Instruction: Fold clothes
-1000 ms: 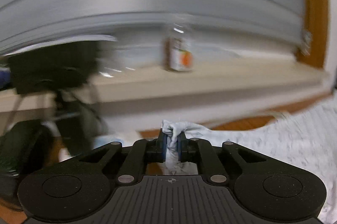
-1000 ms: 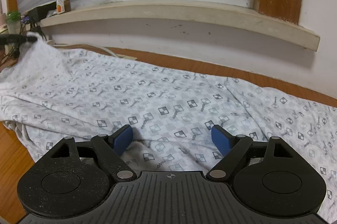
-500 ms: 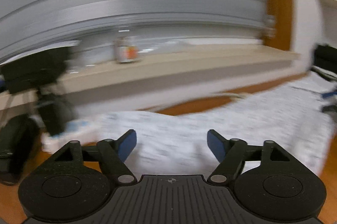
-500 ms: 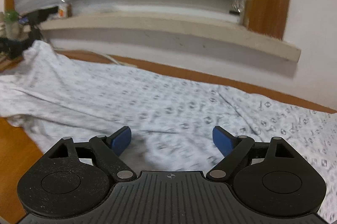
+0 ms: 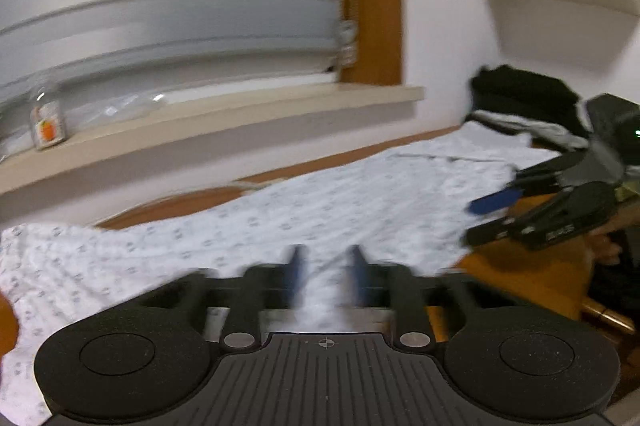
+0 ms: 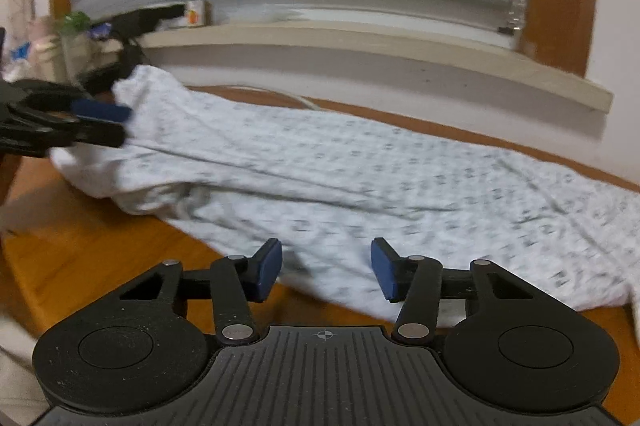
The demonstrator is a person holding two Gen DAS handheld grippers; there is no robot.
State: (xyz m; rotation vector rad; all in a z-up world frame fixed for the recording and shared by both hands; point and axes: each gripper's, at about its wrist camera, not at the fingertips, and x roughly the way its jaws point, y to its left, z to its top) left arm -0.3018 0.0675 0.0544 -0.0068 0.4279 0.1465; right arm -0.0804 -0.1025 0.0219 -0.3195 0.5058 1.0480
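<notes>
Left hand-held gripper (image 5: 325,268): I hold it low over the near edge of the garment. Its fingers are blurred; they stand close with a narrow gap between them, and pale cloth shows in that gap. I cannot tell whether they pinch the cloth or only hang over it.

Right hand-held gripper (image 6: 326,274): I hold it low at the near hem, fingers spread apart with nothing between them. My judgement: this stance suits taking a hem, since the gap straddles the cloth edge.

Garment (image 6: 360,177): a white shirt-like piece with a small grey print, lying stretched along the table, mostly flat. In the right wrist view one end is bunched and raised at the left, and a long soft ridge runs down its length. Whether that ridge is a made fold or a loose wrinkle, I cannot tell.

Table (image 6: 92,250): orange-brown wood, bare in front of the hem; it carries the garment.

Grip spacing: each gripper shows at the side of the other's view, so I hold them well apart, one toward each end of the near edge. My judgement: that spread would keep a long hem level if both ends are lifted together.

Dark clothes pile (image 5: 524,97): beyond the far right end of the garment, against the wall.

Window sill (image 6: 360,37): behind the table; a small bottle (image 5: 48,123) stands on it, clear of the work.
</notes>
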